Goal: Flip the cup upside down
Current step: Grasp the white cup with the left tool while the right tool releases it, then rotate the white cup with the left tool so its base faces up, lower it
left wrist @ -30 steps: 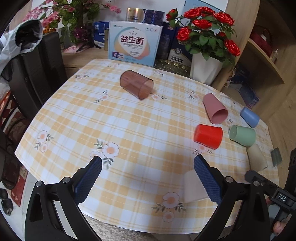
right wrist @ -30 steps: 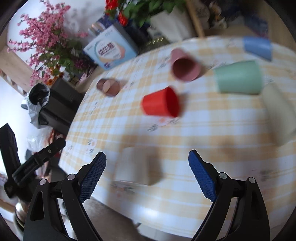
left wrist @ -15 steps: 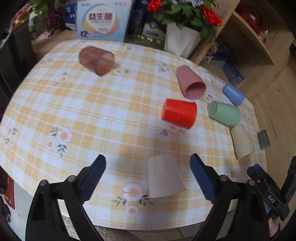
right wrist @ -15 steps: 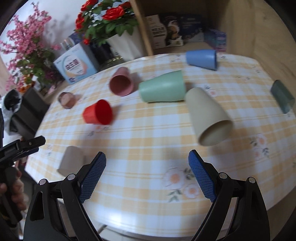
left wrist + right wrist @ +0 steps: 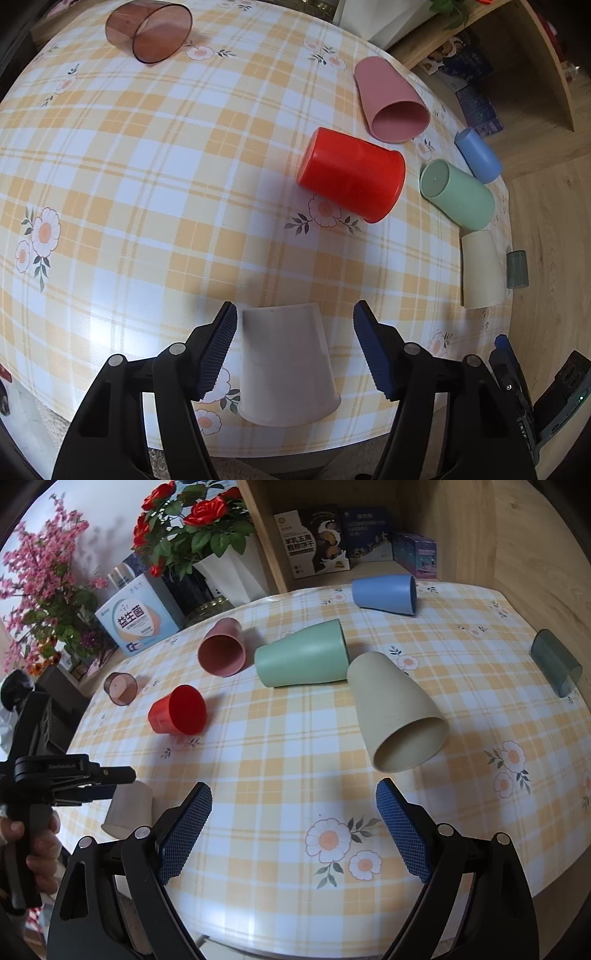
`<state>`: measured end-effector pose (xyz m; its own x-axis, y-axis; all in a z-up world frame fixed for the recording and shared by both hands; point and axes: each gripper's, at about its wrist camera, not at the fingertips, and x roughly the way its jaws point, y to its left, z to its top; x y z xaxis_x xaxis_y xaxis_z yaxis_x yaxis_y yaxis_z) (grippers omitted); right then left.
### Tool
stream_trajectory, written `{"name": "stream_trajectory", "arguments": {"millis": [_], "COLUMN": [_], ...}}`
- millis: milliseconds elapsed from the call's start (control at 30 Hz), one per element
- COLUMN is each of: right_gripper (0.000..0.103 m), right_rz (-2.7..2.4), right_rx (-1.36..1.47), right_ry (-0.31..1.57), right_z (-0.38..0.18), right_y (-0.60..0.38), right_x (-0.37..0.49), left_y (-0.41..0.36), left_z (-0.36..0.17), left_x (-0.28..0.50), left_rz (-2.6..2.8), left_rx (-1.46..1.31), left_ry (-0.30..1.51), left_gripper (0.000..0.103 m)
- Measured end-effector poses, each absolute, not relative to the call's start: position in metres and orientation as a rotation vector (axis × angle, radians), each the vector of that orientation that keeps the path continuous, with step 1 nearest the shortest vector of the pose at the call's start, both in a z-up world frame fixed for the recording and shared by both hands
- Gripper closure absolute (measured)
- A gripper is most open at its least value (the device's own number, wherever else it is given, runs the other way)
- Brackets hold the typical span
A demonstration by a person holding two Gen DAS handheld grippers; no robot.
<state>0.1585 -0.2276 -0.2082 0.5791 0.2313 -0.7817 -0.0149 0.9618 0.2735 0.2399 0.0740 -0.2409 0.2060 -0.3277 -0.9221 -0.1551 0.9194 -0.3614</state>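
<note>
A white cup (image 5: 286,363) lies on its side near the table's front edge, its mouth toward the camera. My left gripper (image 5: 293,326) is open, with one finger on each side of the cup and a gap on both sides. The same cup (image 5: 127,808) shows at the far left of the right wrist view, partly behind the left gripper's body. My right gripper (image 5: 293,805) is open and empty above the checked tablecloth, with a beige cup (image 5: 397,710) lying ahead of it.
Other cups lie on their sides: red (image 5: 351,175), pink (image 5: 391,101), green (image 5: 458,194), blue (image 5: 478,157), beige (image 5: 480,269), brown translucent (image 5: 149,31) and dark teal (image 5: 556,662). Flower pots and boxes (image 5: 138,618) stand behind the table. A wooden shelf (image 5: 332,528) stands behind the table.
My left gripper has moved forward and down, so the white cup now lies between its fingers. My right gripper has swung right toward the beige cup.
</note>
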Motion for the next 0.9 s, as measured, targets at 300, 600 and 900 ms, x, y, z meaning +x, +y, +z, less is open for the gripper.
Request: {"name": "stream_trajectory", "arguments": {"millis": [300, 600, 900], "right_gripper": [0.016, 0.016, 0.016], "right_rz": [0.148, 0.141, 0.138], "right_rx": [0.258, 0.26, 0.252], "right_ry": [0.956, 0.964, 0.98], "right_z": [-0.211, -0.212, -0.213], "right_y": [-0.229, -0.23, -0.228], "right_x": [0.159, 0.158, 0.155], "left_y": [0.069, 0.07, 0.083], "left_z": [-0.259, -0.258, -0.24], "left_x": [0.246, 0.236, 0.208], "left_rz": [-0.069, -0.104, -0.133], "left_rx": [-0.344, -0.355, -0.385], "left_ry": [1.425, 1.413, 1.324], "left_gripper": [0.05, 0.052, 0.053]}}
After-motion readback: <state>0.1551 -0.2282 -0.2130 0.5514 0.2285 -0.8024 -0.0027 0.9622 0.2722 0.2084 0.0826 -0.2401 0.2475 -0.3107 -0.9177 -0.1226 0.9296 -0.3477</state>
